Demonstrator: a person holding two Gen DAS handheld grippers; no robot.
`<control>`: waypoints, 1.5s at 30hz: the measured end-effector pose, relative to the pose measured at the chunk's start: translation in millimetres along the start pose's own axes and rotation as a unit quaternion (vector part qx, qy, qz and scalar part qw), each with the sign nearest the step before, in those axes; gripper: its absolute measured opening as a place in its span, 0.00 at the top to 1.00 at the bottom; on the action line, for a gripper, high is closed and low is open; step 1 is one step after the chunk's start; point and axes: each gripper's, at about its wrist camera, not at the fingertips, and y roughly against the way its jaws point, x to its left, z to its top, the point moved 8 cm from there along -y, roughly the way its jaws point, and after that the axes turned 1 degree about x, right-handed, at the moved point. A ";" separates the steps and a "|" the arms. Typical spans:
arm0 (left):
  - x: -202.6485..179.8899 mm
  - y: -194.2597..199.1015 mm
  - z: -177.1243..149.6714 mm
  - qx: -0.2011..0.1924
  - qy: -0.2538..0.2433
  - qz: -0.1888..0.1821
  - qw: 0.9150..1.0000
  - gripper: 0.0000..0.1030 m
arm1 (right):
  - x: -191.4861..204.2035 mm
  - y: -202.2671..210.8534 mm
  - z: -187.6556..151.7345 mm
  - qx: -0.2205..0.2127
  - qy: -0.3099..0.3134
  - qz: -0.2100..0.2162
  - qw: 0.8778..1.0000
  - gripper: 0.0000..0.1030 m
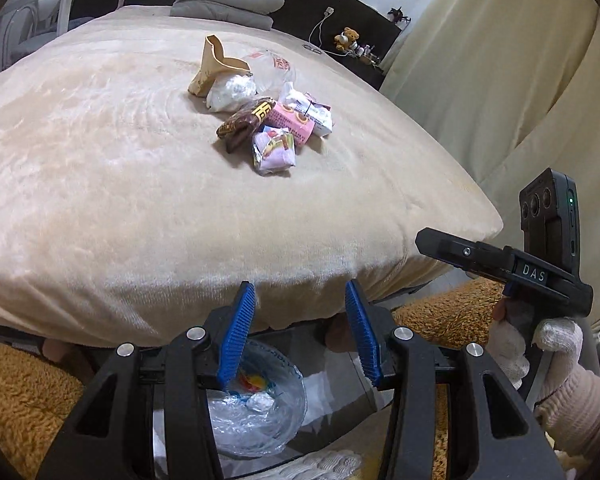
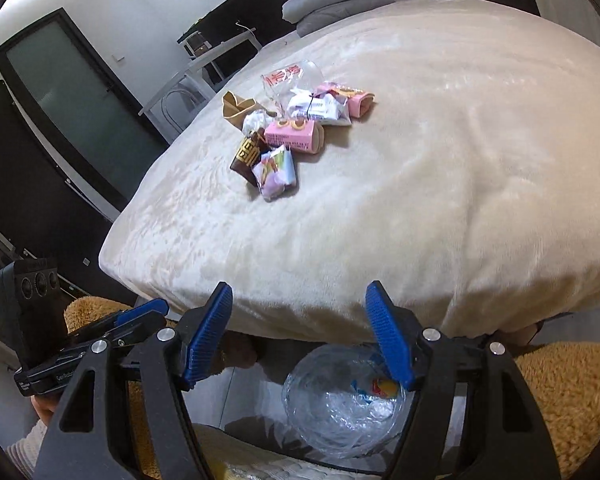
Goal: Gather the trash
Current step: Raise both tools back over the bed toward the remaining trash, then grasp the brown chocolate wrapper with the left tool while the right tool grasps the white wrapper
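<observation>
A pile of trash lies mid-bed on the beige blanket [image 1: 100,180]: a brown paper bag [image 1: 216,66], a clear plastic bag [image 1: 274,70], a brown wrapper [image 1: 246,120], a pink box [image 1: 292,122] and a pink-and-white packet [image 1: 274,150]. The same pile [image 2: 288,132] shows in the right wrist view. My left gripper [image 1: 299,286] hangs open and empty at the bed's near edge. My right gripper [image 2: 300,288] is also open and empty, wider apart. Under both sits a bin with a clear liner [image 1: 260,412] [image 2: 340,408] holding some scraps.
Grey folded bedding [image 1: 228,0] lies at the bed's head. Cream curtains [image 1: 500,80] hang on the right, and a teddy bear [image 1: 346,38] sits on a dark shelf. A fluffy orange rug [image 1: 20,392] surrounds the bin. A white chair [image 2: 188,76] and a dark door [image 2: 72,92] stand left.
</observation>
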 end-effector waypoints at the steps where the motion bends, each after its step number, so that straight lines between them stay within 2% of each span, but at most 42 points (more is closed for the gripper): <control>1: 0.1 -1.5 4.6 0.000 -0.003 0.001 1.000 0.55 | -1.7 -0.3 6.6 -0.003 0.001 -0.001 1.000 0.33; 11: 19.3 -18.0 61.6 -0.012 -0.021 0.007 1.000 0.53 | -11.2 -22.8 75.4 -0.015 0.006 0.012 1.000 0.33; 13: 23.6 -23.2 72.3 -0.012 -0.021 0.008 1.000 0.45 | -10.5 -32.2 85.8 -0.010 0.007 0.016 1.000 0.33; 18: 36.1 -40.2 98.4 -0.008 -0.029 0.009 0.999 0.45 | -13.5 -59.5 109.0 0.011 -0.001 0.032 0.999 0.33; 25: 59.3 -72.1 128.3 0.018 -0.008 -0.013 1.000 0.45 | -28.4 -99.9 138.4 0.044 -0.031 0.050 0.997 0.33; 28: 64.9 -86.9 133.4 0.039 0.002 -0.036 0.999 0.45 | -36.7 -115.4 142.9 0.061 -0.048 0.051 0.996 0.33; 33: 73.0 -108.4 138.1 0.067 0.024 -0.070 0.995 0.45 | -39.3 -129.9 152.4 0.075 -0.066 0.081 0.992 0.33; 35: 76.0 -113.8 140.6 0.071 0.026 -0.073 0.994 0.45 | -39.8 -134.1 157.1 0.076 -0.065 0.086 0.991 0.33; 38: 76.4 -121.8 143.9 0.085 0.033 -0.098 0.991 0.45 | -36.2 -137.1 164.0 0.076 -0.055 0.097 0.991 0.33; 45: 74.1 -133.2 145.9 0.083 0.000 -0.067 0.994 0.45 | -36.8 -142.6 169.9 0.080 -0.044 0.105 0.990 0.33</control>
